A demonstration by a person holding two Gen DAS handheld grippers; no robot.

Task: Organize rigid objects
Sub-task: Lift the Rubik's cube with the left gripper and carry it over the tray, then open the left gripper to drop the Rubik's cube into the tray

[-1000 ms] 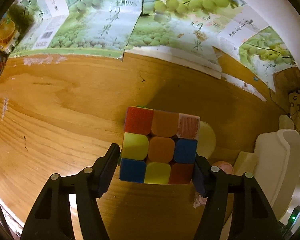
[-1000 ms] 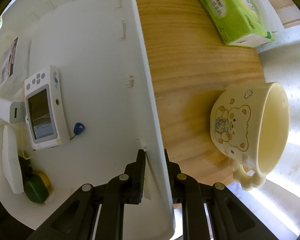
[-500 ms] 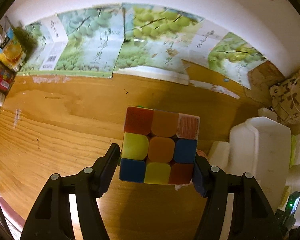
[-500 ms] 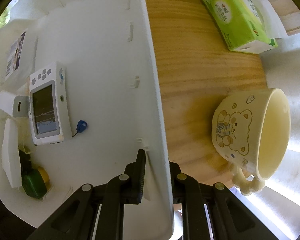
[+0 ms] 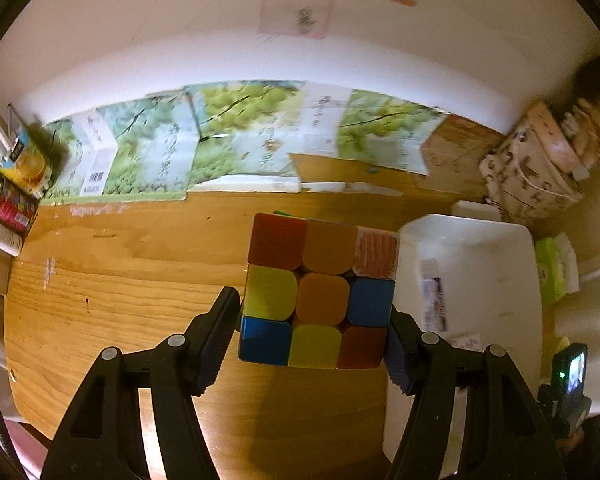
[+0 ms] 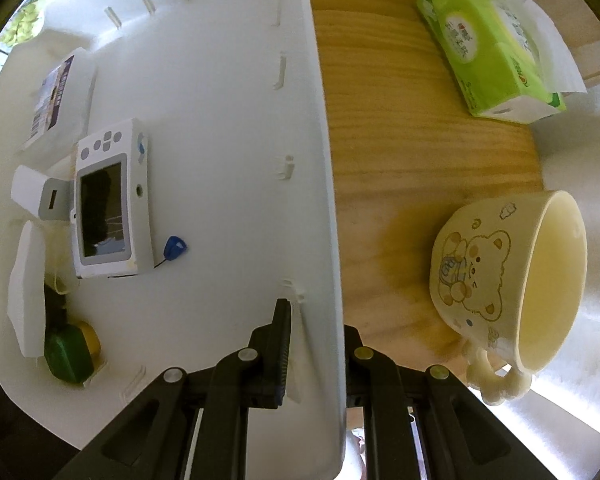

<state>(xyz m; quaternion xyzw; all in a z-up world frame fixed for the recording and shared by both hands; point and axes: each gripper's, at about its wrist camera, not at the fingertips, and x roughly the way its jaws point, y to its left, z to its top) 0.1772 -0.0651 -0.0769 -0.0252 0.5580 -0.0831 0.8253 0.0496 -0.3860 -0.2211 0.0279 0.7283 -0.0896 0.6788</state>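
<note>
A multicoloured puzzle cube hangs above the wooden table, and my left gripper is shut on its two sides. The white storage bin lies to the cube's right in the left wrist view. My right gripper is shut on that white bin's side wall, one finger inside and one outside. Inside the bin lie a white handheld device with a screen, a green and yellow item, a white box with a label and other white pieces.
A cream bear mug lies on its side right of the bin. A green tissue pack sits further back. Grape-print cardboard lines the wall behind the table. Small boxes and bottles crowd the left edge, a patterned box the right.
My left gripper has risen with the cube and tipped up, so more of the wall and the white bin show. The right gripper keeps its hold; the bin has shifted slightly in view.
</note>
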